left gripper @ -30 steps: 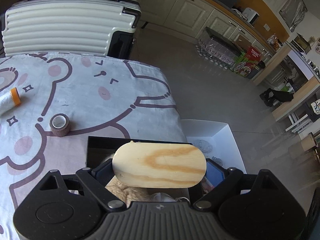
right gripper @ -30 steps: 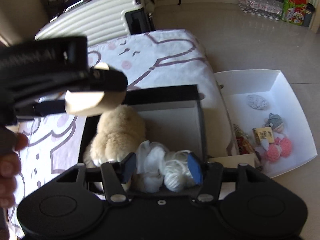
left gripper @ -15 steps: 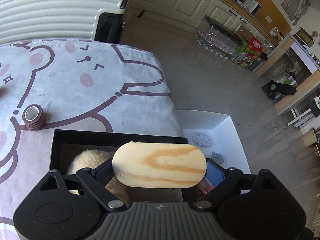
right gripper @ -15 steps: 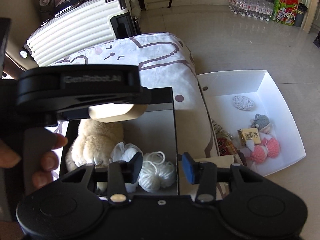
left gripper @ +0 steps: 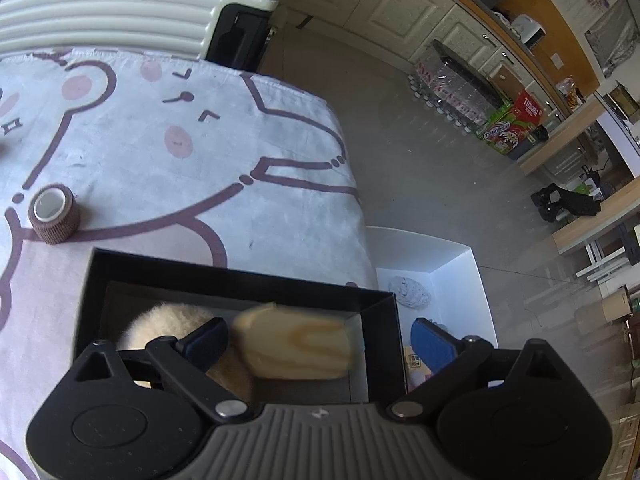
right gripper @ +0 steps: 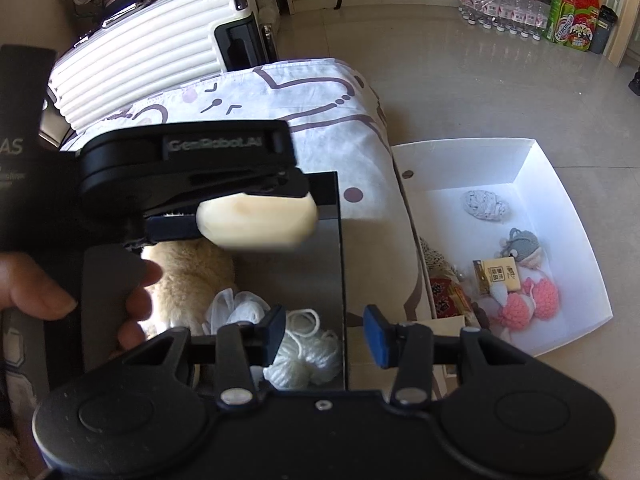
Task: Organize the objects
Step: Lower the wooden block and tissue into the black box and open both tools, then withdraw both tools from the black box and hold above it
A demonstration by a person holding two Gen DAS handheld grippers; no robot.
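Observation:
My left gripper (left gripper: 318,340) is open above the black box (left gripper: 236,280). An oval wooden block (left gripper: 294,346), blurred, is loose between its spread fingers, over the box. In the right wrist view the block (right gripper: 258,220) is just under the left gripper (right gripper: 200,172). The box (right gripper: 336,240) holds a cream plush toy (right gripper: 192,272), white mesh (right gripper: 236,308) and a ball of white yarn (right gripper: 304,356). My right gripper (right gripper: 326,336) is open and empty over the box's right wall.
A roll of brown bandage (left gripper: 54,214) stands on the bear-print tablecloth (left gripper: 180,152). A white box (right gripper: 520,248) on the floor to the right holds small knitted toys. A white suitcase (right gripper: 160,52) stands behind the table.
The left gripper's fingers have opened and let go of the wooden block, which is dropping toward the box. The right gripper has moved a little right, to the box's right wall.

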